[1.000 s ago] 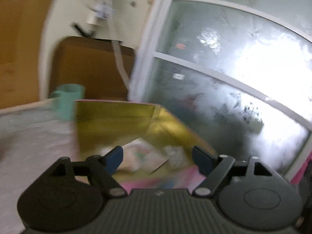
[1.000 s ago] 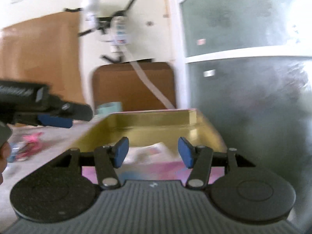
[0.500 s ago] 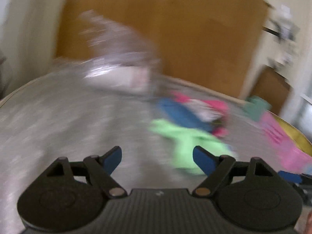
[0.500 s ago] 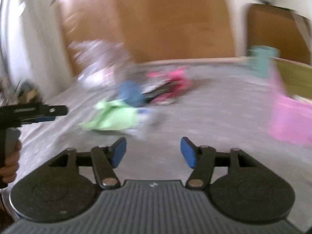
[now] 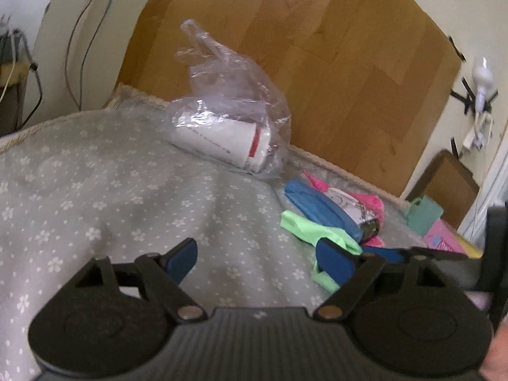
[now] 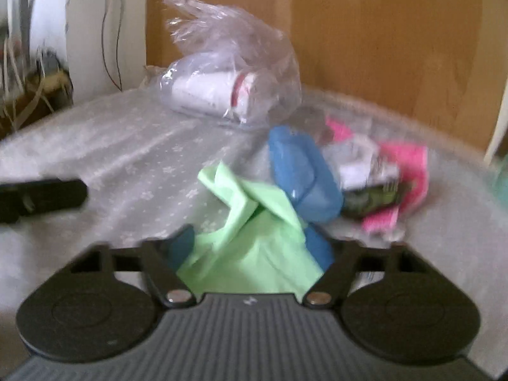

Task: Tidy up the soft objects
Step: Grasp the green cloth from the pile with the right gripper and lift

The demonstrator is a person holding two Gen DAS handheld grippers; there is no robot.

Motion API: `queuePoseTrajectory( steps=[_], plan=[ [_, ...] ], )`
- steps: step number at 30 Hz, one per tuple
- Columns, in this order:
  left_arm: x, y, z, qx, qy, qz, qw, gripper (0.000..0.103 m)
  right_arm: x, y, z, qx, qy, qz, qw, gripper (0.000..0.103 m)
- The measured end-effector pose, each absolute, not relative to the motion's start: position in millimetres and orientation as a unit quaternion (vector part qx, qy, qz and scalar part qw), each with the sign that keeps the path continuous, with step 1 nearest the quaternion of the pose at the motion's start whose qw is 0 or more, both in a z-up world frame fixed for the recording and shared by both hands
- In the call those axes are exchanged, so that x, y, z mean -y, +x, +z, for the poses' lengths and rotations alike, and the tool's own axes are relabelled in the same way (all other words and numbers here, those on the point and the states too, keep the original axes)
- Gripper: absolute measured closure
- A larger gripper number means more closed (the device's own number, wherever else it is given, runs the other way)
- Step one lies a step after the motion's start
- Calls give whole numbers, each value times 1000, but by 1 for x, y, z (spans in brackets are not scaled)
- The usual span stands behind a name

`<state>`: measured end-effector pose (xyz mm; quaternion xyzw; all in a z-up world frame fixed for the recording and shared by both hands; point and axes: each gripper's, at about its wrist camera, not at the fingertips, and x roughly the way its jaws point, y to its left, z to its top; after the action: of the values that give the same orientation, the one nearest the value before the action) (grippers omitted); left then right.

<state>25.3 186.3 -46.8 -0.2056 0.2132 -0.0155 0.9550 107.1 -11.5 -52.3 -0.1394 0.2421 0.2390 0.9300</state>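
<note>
Your grey flower-print bedspread (image 5: 133, 190) runs back to a brown wooden headboard (image 5: 317, 47), and on it the crumpled light-green cloth (image 6: 254, 238) lies between your right gripper's (image 6: 250, 247) closing jaws, beside a blue pouch (image 6: 301, 174), while your left gripper (image 5: 257, 258) is opening over bare spread.

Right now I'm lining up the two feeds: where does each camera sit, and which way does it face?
Left wrist: on the left gripper, jaws opening over bare bedspread; the right gripper's fingers enter at right.
Right wrist: on the right gripper, closing around the green cloth; the left gripper's tip shows at left.
Shared: plastic bag, blue case, green cloth.
</note>
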Motion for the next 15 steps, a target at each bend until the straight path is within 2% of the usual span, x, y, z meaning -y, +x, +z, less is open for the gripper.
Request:
queuePoseTrajectory(
  steps=[1, 2, 8, 15],
  plan=[
    [-189, 25, -47, -213, -213, -14, 953, 18, 10, 101, -51, -228, -161, 229, 933, 93],
    [-191, 25, -48, -213, -219, -13, 952, 18, 14, 98, -47, -226, -148, 239, 933, 98],
    [-188, 24, -48, -210, -214, -13, 954, 18, 88, 22, -29, -194, -93, 237, 947, 98],
    [-162, 22, -42, -229, -208, -79, 948, 14, 191, -65, -54, -194, -76, 105, 972, 97]
  ],
)
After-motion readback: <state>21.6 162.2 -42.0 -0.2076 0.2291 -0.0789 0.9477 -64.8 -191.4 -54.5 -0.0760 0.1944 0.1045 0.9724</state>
